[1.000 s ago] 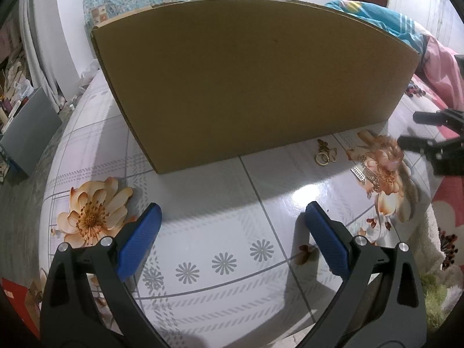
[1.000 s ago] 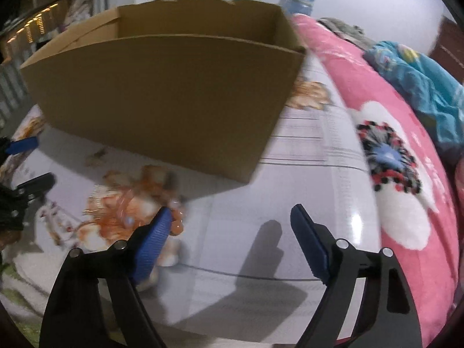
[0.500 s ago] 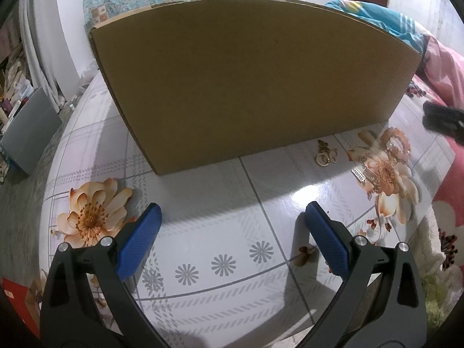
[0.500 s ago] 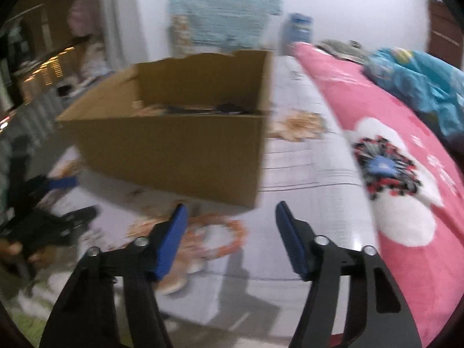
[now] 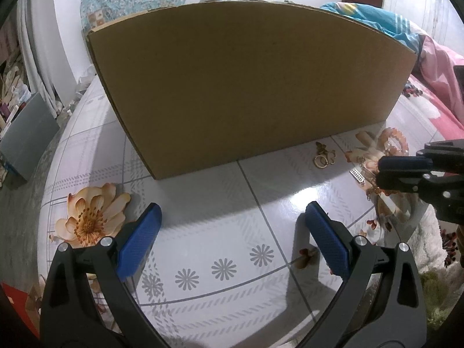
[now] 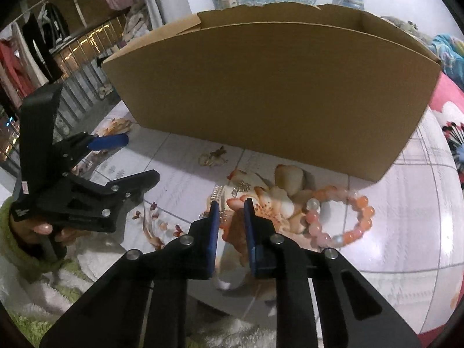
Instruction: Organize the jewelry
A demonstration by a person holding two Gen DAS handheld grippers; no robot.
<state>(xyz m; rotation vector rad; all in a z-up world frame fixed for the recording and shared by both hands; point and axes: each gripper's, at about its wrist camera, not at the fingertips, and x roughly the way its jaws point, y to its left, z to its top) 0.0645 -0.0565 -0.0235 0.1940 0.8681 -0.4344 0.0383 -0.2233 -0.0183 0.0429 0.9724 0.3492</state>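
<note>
Right gripper (image 6: 230,213), one: fingers (image 6: 214,232) close together and closing, a narrow gap left; nothing clearly pinched. A small silver chain (image 6: 218,195) lies just at the tip of the left-hand finger; contact cannot be told.

Left gripper (image 5: 232,226), one: fingers (image 5: 140,242) spread wide, empty, over bare table (image 5: 261,200).

Bracelet (image 6: 339,217), one: pink and orange beads, flat on the table just right of the right gripper's fingertips.

Silver bar (image 5: 357,175), one: small, pierced, beyond the left gripper's right finger, beside the right gripper's tips.

Rings (image 5: 323,161), two it seems, gold, linked, with a small gold charm (image 5: 321,146) just past them; detail too small to settle.

Box (image 5: 246,87), one: brown cardboard, open-topped, standing beyond all the jewelry, farthest from both sets of fingers. Contents hidden behind its near wall.

Hand (image 6: 43,233), one: partly seen in a green sleeve, gripping the left gripper's handle.
</note>
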